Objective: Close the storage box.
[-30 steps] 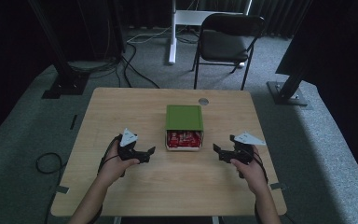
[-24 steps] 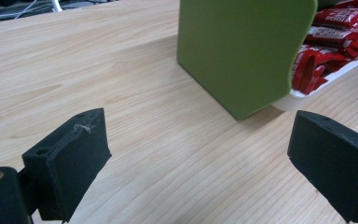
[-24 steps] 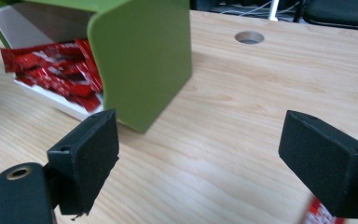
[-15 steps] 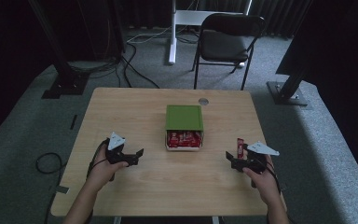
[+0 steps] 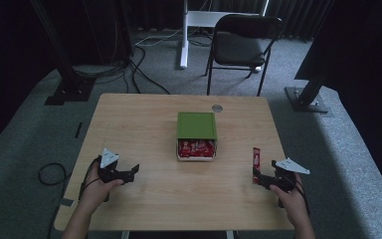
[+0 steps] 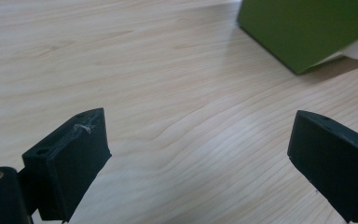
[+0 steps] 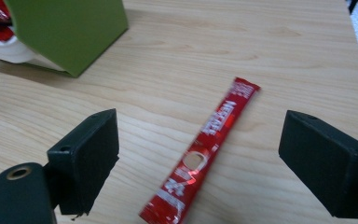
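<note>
Two hand-held grippers are observed, each built of matte black parts. The left gripper is topped by a pale grey three-cornered plate, and a thin black cable is seen trailing from it over the wrist. The right gripper carries the same grey plate, with a dark cable run along the hand. In the gripper views, the fingers are shown as thick, blocky black pads with squared edges; a small round hole is noted on the upper face of each. A brass-coloured ring is set in a black round boss at the lower left of each view. Light scuffing is recorded on the left pad's top edge. Forearms are seen bare; no sleeves are visible.
</note>
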`<state>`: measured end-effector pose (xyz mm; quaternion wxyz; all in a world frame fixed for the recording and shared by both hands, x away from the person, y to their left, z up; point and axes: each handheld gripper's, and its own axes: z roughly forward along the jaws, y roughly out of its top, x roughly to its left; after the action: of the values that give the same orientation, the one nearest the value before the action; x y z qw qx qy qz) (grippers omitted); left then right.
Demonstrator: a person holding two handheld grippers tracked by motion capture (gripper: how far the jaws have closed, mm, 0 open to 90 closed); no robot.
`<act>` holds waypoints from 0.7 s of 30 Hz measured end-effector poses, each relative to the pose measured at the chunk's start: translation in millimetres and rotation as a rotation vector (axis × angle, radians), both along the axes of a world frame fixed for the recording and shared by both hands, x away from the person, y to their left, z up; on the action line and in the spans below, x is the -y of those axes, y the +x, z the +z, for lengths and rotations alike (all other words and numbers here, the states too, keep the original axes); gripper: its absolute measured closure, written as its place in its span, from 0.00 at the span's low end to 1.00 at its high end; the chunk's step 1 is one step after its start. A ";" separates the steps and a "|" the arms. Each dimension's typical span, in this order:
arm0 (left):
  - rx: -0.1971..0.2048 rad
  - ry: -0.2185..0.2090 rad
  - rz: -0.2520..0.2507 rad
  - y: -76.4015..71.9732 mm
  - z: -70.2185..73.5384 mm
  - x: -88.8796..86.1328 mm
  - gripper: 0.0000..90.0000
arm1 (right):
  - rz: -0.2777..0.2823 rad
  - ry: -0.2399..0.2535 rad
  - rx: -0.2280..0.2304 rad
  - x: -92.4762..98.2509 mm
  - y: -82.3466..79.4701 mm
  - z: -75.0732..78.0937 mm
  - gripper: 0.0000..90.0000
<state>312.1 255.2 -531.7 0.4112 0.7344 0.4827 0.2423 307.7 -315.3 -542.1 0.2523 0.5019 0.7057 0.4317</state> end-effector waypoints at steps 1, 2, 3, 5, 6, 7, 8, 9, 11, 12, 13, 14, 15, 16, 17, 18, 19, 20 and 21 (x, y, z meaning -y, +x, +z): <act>-0.001 -0.001 0.008 -1.6 -0.9 -3.4 0.07 | -0.005 -0.003 -0.001 1.9 -0.9 -0.9 0.13; -0.004 -0.006 0.024 -3.6 -2.3 -7.3 0.07 | -0.012 -0.004 -0.003 3.7 -1.5 -2.0 0.13; -0.008 -0.006 0.032 -4.7 -3.1 -9.8 0.07 | -0.021 -0.003 -0.005 6.0 -2.2 -3.4 0.13; -0.013 -0.011 0.055 -7.4 -5.6 -15.7 0.07 | -0.040 -0.004 -0.009 9.5 -3.4 -5.7 0.13; -0.016 -0.012 0.069 -8.6 -6.8 -18.6 0.07 | -0.048 -0.004 -0.009 10.9 -3.7 -6.6 0.13; -0.021 -0.010 0.084 -9.6 -8.0 -21.3 0.07 | -0.057 -0.002 -0.012 12.6 -4.1 -7.8 0.13; -0.025 -0.004 0.100 -10.7 -9.4 -23.5 0.07 | -0.067 0.000 -0.017 14.2 -4.6 -9.1 0.13; -0.033 0.008 0.118 -11.8 -10.8 -26.3 0.07 | -0.077 -0.002 -0.020 15.8 -4.9 -10.6 0.13; -0.051 0.003 0.138 -13.0 -12.8 -30.0 0.07 | -0.104 0.000 -0.033 19.1 -5.8 -13.5 0.13; -0.062 0.002 0.165 -13.8 -14.2 -32.5 0.07 | -0.115 -0.005 -0.036 20.3 -6.0 -14.5 0.13; -0.065 0.007 0.177 -14.2 -14.9 -34.1 0.07 | -0.135 -0.008 -0.040 22.1 -6.5 -16.1 0.13; -0.073 0.011 0.191 -15.1 -15.6 -36.6 0.07 | -0.143 -0.004 -0.040 23.2 -6.8 -16.8 0.13; -0.079 0.011 0.200 -15.7 -16.0 -38.0 0.07 | -0.154 -0.002 -0.043 24.9 -7.5 -17.8 0.13; -0.084 0.015 0.215 -16.9 -16.4 -40.2 0.07 | -0.163 -0.007 -0.045 25.7 -7.8 -18.6 0.13; -0.084 0.017 0.224 -17.8 -16.5 -41.3 0.07 | -0.179 -0.015 -0.056 26.9 -8.2 -19.8 0.13; -0.091 0.020 0.241 -19.4 -16.9 -43.1 0.07 | -0.187 -0.018 -0.061 27.9 -8.3 -20.7 0.13; -0.095 0.024 0.249 -20.3 -17.5 -44.0 0.07 | -0.202 -0.016 -0.070 29.3 -8.2 -22.1 0.13; -0.103 0.034 0.258 -21.9 -18.7 -45.6 0.07 | -0.212 -0.016 -0.076 30.1 -8.2 -22.9 0.13; -0.109 0.038 0.265 -22.8 -19.6 -46.6 0.07 | -0.227 -0.018 -0.087 31.3 -8.1 -24.2 0.14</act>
<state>289.3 301.8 -551.3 0.3348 0.6840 0.5923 0.2632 299.6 -346.5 -566.3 0.2730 0.5946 0.6585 0.3718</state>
